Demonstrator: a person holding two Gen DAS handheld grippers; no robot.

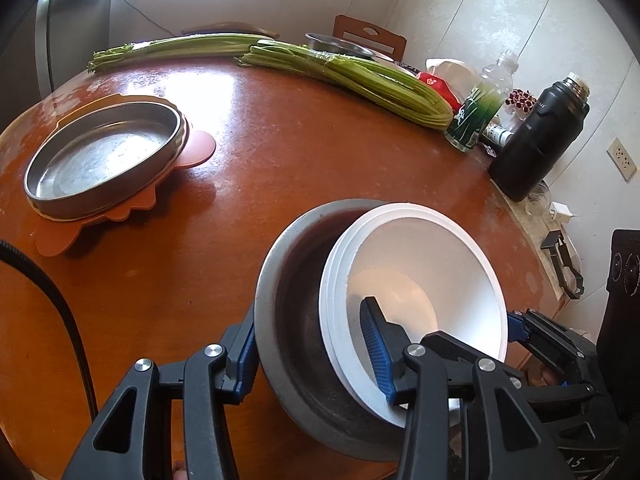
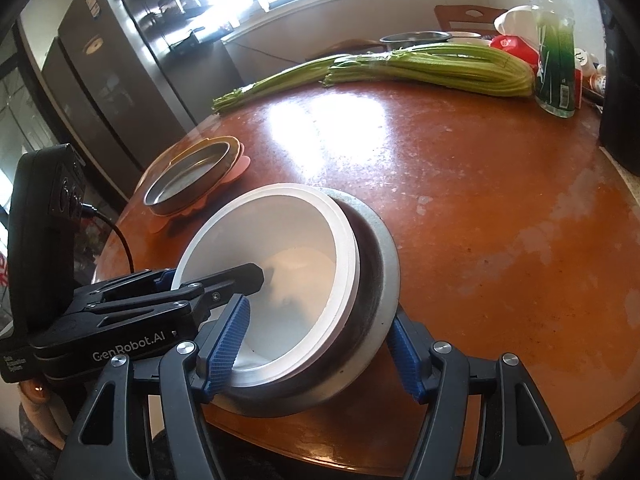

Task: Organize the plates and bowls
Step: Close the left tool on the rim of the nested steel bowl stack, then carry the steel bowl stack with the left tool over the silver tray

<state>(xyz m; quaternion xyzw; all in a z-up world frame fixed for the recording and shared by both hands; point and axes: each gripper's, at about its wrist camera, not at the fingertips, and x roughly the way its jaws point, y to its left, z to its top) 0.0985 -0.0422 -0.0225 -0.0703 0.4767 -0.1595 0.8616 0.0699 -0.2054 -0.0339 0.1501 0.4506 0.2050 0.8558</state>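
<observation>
Gripping with both grippers, we hold a metal bowl [image 1: 296,344] with white bowls [image 1: 420,264] nested inside, tilted at the near edge of the round table [image 1: 280,168]. Our left gripper [image 1: 312,360] clamps the rims between its pads; our right gripper [image 2: 316,356] does the same from the opposite side. Well apart sits a steel plate [image 1: 104,160] on an orange mat [image 1: 192,152], with celery [image 1: 360,76] beyond.
</observation>
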